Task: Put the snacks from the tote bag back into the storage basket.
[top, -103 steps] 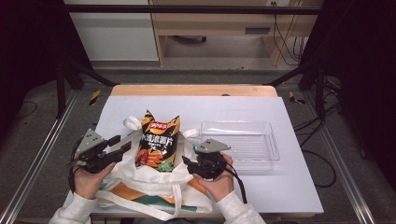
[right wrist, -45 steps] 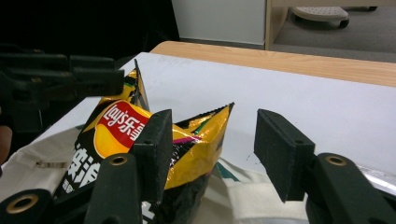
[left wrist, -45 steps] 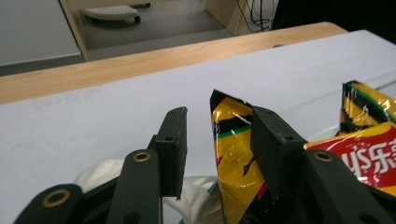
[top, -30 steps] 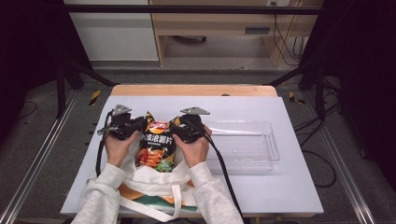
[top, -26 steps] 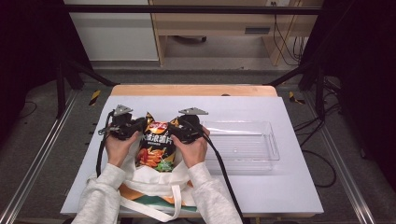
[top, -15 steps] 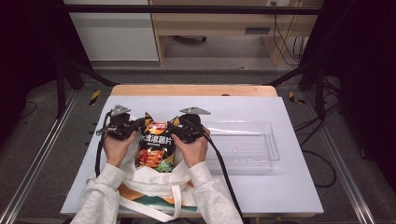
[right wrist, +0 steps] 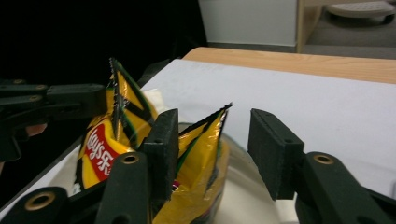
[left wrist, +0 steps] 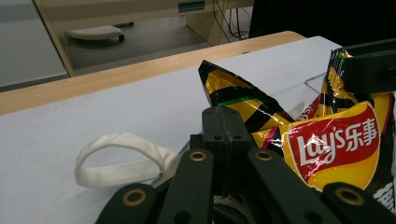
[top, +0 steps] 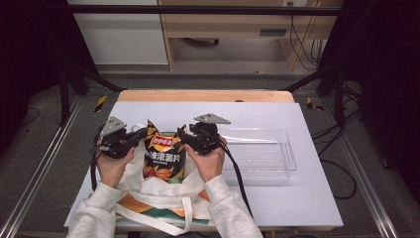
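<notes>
The chip bag (top: pixel 165 157) stands up in the cloth bag (top: pixel 163 201) near the front of the white tabletop (top: pixel 307 198). The left gripper (top: pixel 140 135) is closed tight on the chip bag's top left corner. The right gripper (top: pixel 184 138) is half open and has just been closing, with the top right corner between its jaws, one jaw touching it. A clear tray (top: pixel 262 154) lies just beside the right hand (top: pixel 208 161). A white strap (left wrist: pixel 123 158) lies flat on the tabletop.
</notes>
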